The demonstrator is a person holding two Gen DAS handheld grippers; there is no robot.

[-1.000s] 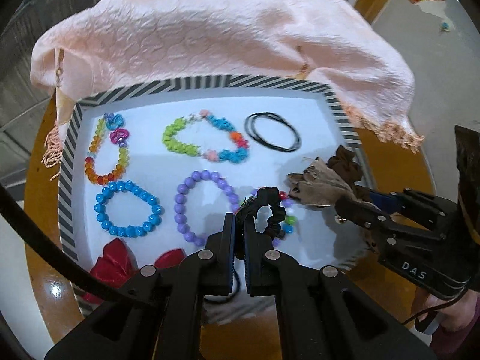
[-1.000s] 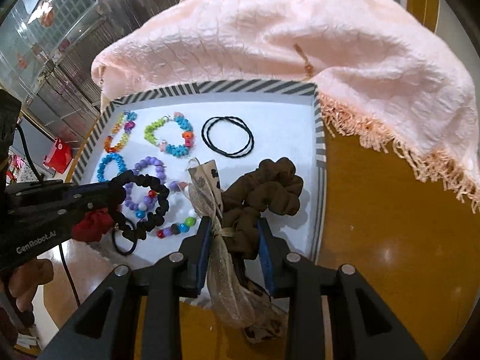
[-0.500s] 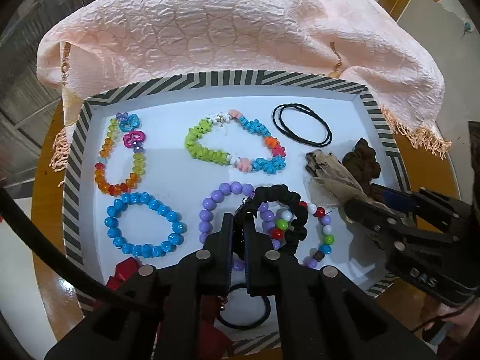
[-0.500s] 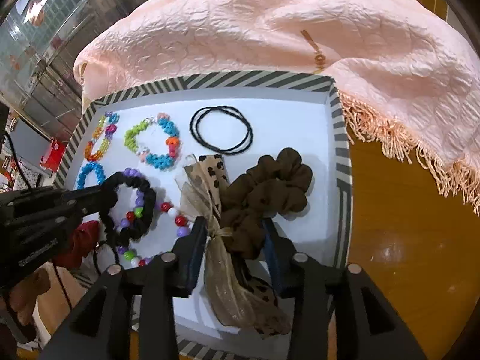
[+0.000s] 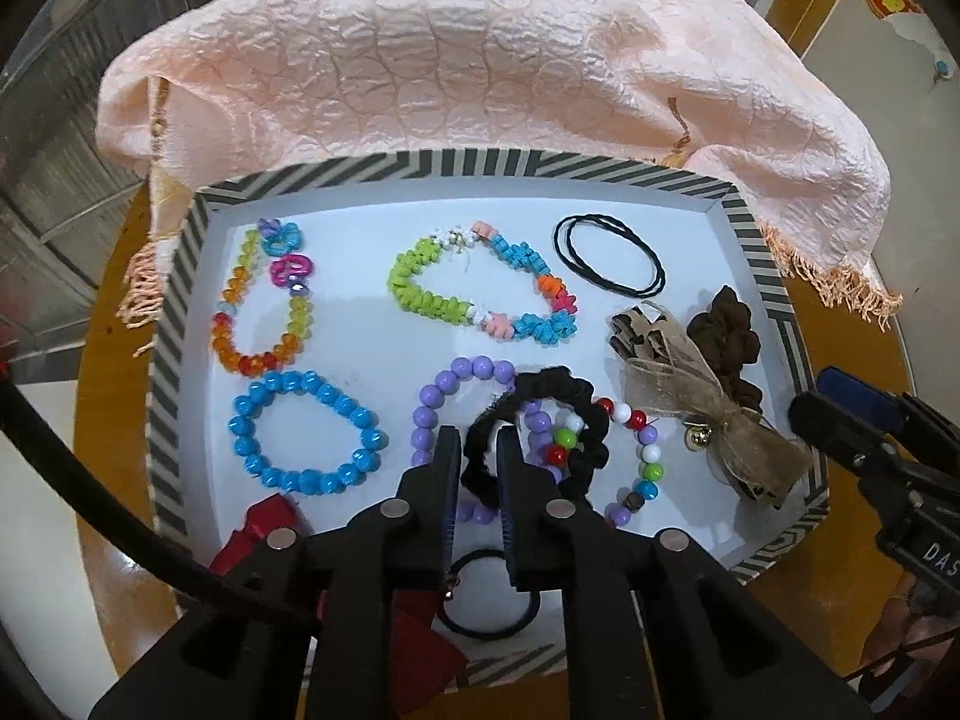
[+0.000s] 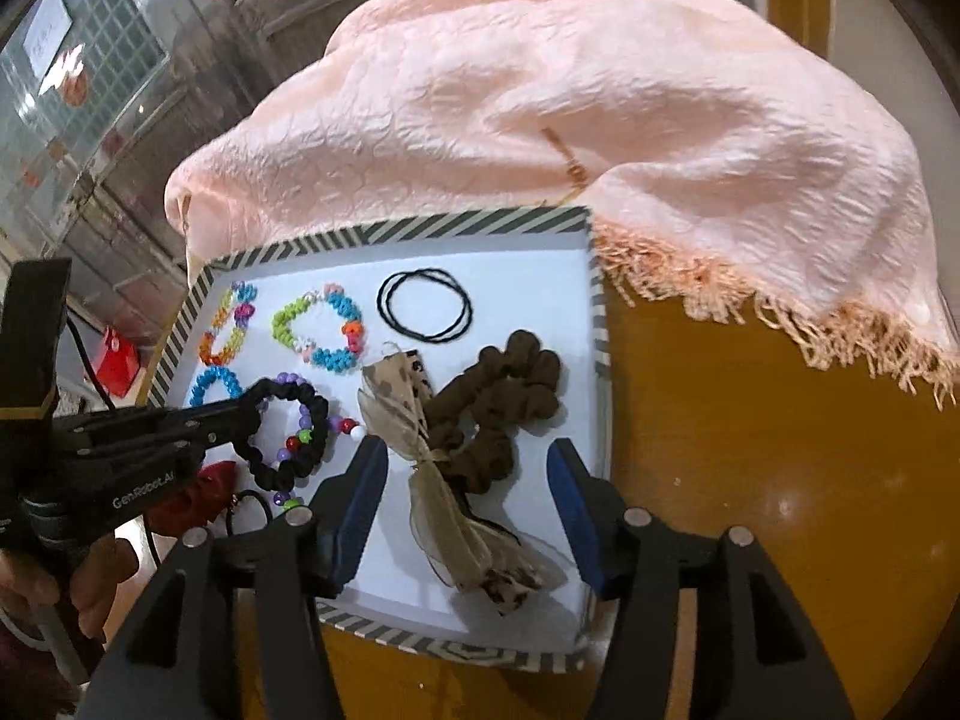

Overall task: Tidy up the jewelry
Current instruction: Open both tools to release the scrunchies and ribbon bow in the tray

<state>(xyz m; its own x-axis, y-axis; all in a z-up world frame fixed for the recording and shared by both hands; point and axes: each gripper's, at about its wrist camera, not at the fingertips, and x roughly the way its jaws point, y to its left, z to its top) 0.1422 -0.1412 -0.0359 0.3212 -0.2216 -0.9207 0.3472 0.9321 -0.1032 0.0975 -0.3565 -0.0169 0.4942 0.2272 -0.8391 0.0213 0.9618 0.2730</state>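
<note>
A striped-rim white tray (image 5: 180, 324) (image 6: 600, 324) holds bead bracelets: blue (image 5: 306, 432), purple (image 5: 456, 378), multicolour (image 5: 636, 456), orange-yellow (image 5: 258, 312) and green-blue (image 5: 480, 294). My left gripper (image 5: 480, 450) (image 6: 255, 405) is shut on a black scrunchie (image 5: 576, 420) (image 6: 300, 450), held over the purple and multicolour bracelets. My right gripper (image 6: 465, 480) is open wide, its fingers either side of a brown scrunchie with a tan bow (image 6: 480, 420) (image 5: 708, 372) lying on the tray's right side.
A peach fringed cloth (image 5: 450, 60) (image 6: 600, 120) is heaped behind the tray. Thin black hair ties (image 5: 609, 261) (image 6: 426, 309) lie at the back right. A red bow (image 5: 264, 528) and a black hair tie (image 5: 492, 594) lie at the near edge. The table (image 6: 750, 480) is brown wood.
My right gripper has opened and let go of the brown scrunchie with bow, which now lies on the tray. My left gripper has carried the black scrunchie further over the tray.
</note>
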